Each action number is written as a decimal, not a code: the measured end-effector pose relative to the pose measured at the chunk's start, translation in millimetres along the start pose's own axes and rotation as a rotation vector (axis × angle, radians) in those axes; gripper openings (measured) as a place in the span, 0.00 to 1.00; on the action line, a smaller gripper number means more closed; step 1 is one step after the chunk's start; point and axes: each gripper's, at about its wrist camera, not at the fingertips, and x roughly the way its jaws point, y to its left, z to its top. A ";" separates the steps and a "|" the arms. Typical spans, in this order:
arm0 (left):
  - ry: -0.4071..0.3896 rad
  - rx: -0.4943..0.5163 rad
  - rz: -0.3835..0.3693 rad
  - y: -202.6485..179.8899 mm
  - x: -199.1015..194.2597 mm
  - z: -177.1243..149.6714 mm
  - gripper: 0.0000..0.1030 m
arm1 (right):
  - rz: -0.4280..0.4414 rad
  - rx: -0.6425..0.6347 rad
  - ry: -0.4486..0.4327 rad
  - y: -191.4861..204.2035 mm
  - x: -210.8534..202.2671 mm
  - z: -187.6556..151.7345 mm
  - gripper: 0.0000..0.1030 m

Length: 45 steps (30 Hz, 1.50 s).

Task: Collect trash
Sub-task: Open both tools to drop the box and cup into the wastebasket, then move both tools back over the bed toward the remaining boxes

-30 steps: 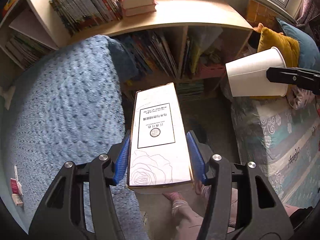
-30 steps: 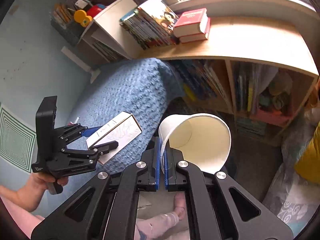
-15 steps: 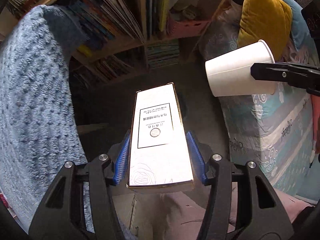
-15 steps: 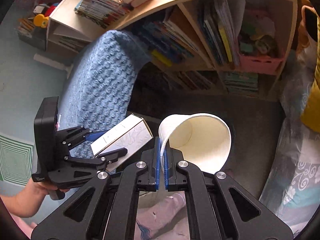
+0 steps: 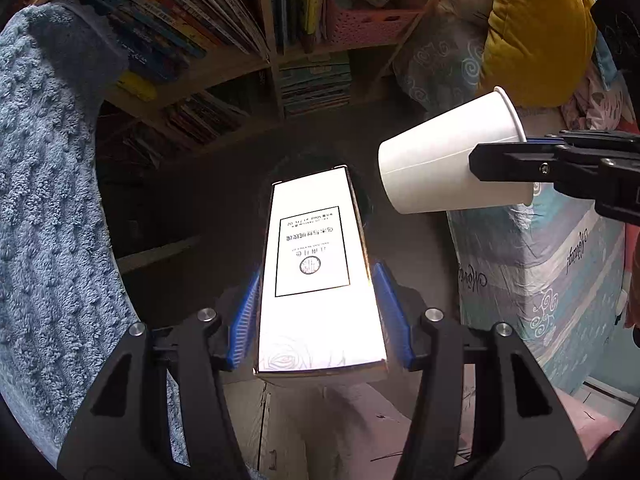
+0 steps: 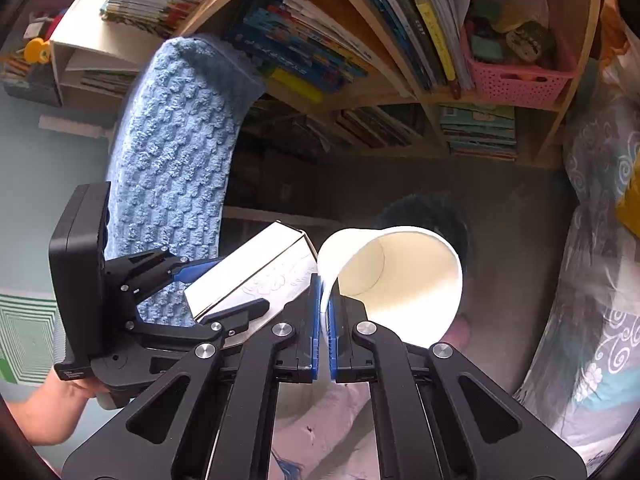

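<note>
The left gripper (image 5: 320, 312) points almost straight down, and its blue fingers (image 5: 245, 322) press on the two long sides of a white carton (image 5: 316, 272), a flat box with a printed label and a faint rose drawing. Gripped by its near end, the carton hangs lengthwise away from the camera, its far end aimed at a dark round bin (image 5: 320, 168) on the floor below. That hold seems chosen so the carton can drop end-first once the fingers spread.

The right gripper (image 6: 324, 308) has its fingers nearly together, pinching only the thin rim wall of a white paper cup (image 6: 400, 276). One finger sits inside the mouth and one outside, so the cup lies tilted on its side with its open mouth toward the camera. A rim pinch suits a soft cup better than squeezing its body, which would crush. In the left wrist view the cup (image 5: 452, 160) hangs just to the right of the carton, close but apart from it.

In the right wrist view the bin (image 6: 424, 208) shows as a dark shape directly behind the cup, between a blue fuzzy blanket (image 6: 176, 160) and a patterned bed cover (image 6: 592, 320), below a bookshelf (image 6: 400, 92). Both pieces of trash are in the air above the bin, neither yet let go. The step in hand looks like a joint drop.
</note>
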 end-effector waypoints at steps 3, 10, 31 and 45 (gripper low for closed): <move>0.006 0.000 -0.006 -0.4 5.2 4.9 0.50 | -0.001 0.001 0.005 -2.5 2.4 4.5 0.04; 0.027 -0.006 -0.013 2.0 22.8 15.8 0.51 | 0.006 0.033 0.042 -15.6 18.5 14.7 0.07; -0.053 -0.080 -0.003 31.4 -14.8 -9.9 0.77 | 0.004 0.035 -0.005 -7.2 -11.6 27.9 0.68; -0.256 -0.142 0.107 61.3 -108.7 -55.0 0.93 | 0.022 -0.209 -0.124 94.2 -57.4 22.2 0.86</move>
